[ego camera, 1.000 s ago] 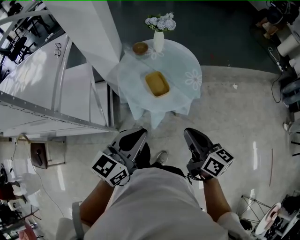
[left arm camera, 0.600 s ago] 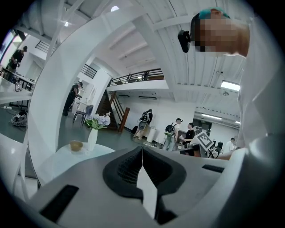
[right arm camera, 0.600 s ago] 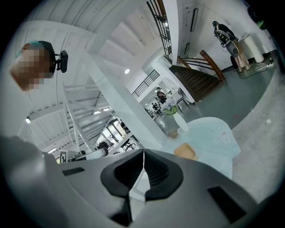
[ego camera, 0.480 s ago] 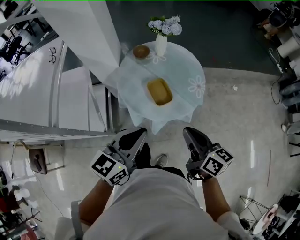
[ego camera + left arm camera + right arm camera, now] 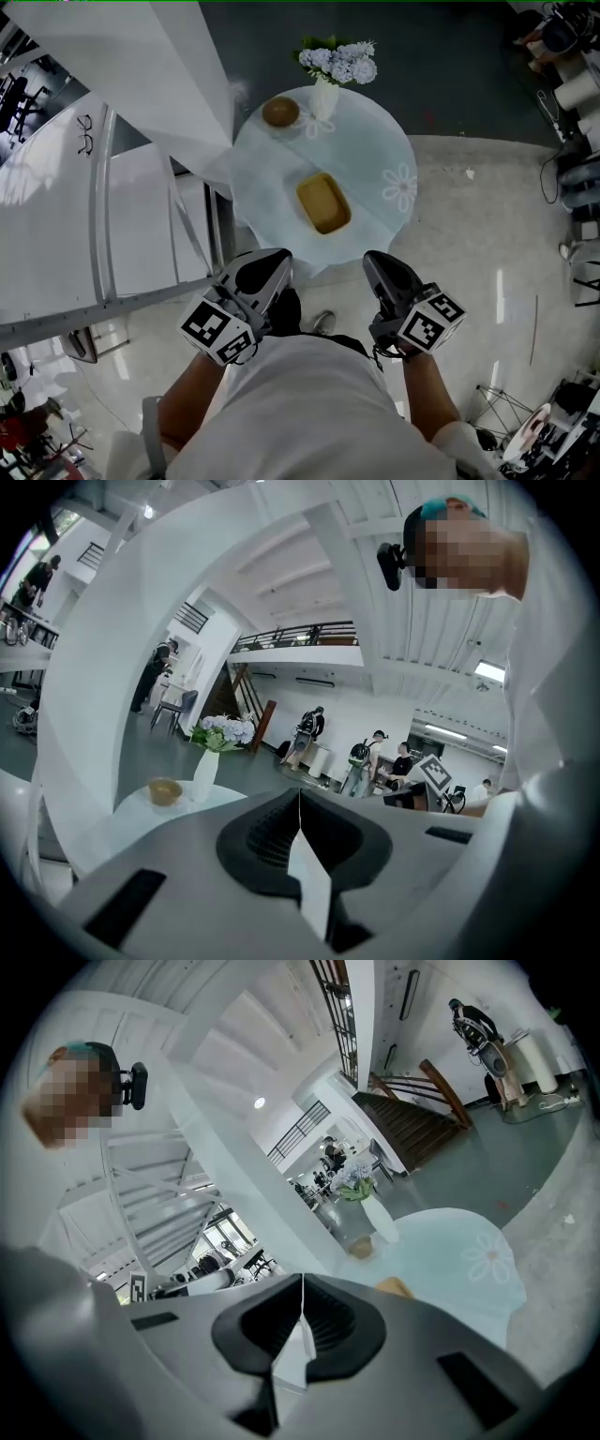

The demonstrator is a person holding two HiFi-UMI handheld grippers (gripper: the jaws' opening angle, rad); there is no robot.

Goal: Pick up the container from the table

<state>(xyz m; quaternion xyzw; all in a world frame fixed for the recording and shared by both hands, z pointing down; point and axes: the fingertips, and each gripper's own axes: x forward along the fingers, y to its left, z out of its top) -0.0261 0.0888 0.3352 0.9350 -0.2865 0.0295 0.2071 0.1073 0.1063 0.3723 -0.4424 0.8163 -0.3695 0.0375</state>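
1. Yellow and shallow, the container (image 5: 323, 202) lies flat on the round table (image 5: 265, 159), on the half of the top nearest the person. Neither tool touches it. Nothing stands beside it, so its rim looks reachable from either long side.
2. A pale cloth (image 5: 386, 161) printed with flowers covers the table and hangs over its edge. The cloth could probably slide if the container is dragged, so a straight lift seems safer.
3. A brown bowl (image 5: 280, 112) and a white vase (image 5: 325, 96) of flowers stand close together at the far rim. Both are well apart from the container and clear of a reach from the near side.
4. The left gripper (image 5: 265, 274) and the right gripper (image 5: 383, 273) hang side by side in front of the person's waist. They point toward the table and stop short of its near edge.
5. Each gripper is clenched on nothing. In each gripper's own view the pads meet along a thin line with nothing between them. This looks like a carrying posture for the approach, not a grasp.
6. Judged from this, the pickup has hardly begun. The jaws must part and come down over the container's rim.
7. A white staircase (image 5: 141, 84) stands close to the table's left, so the open floor (image 5: 487, 234) on the right gives more elbow room.
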